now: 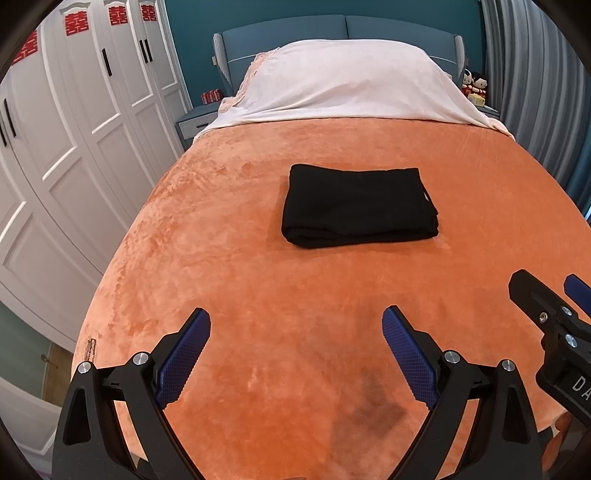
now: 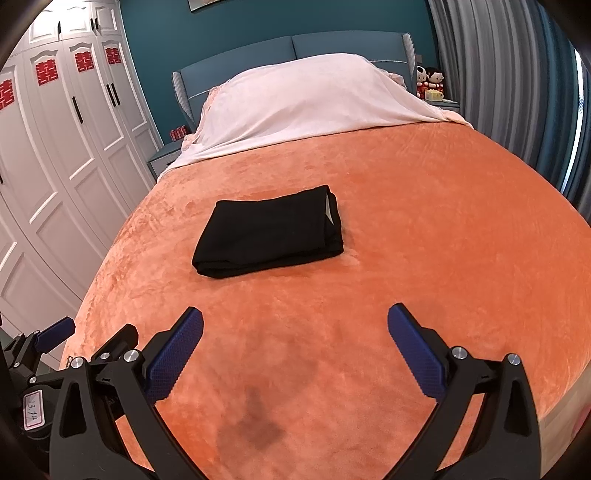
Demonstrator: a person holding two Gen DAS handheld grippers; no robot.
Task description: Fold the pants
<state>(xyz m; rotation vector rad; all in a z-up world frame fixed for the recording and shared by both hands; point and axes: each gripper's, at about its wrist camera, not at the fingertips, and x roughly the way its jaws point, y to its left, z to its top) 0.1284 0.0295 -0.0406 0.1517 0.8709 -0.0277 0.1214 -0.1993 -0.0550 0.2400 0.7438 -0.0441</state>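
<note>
The black fabric pants (image 1: 358, 206), folded into a compact rectangle, lie mid-bed on the orange plush blanket (image 1: 258, 295), long axis crosswise, well ahead of both tongs. Left tongs (image 1: 295, 350) and right tongs (image 2: 295, 347) hang spread, empty, about equally near.

wall: we've got teal (image 2: 236, 33) at 12 o'clock
wardrobe: white doors (image 1: 74, 122) at 9
curtains: grey (image 2: 498, 81) at 2

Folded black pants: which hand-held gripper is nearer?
Neither clearly. The left hand-held gripper and right hand-held gripper are both open, side by side, pulled back from the folded black pants, touching nothing.
</note>
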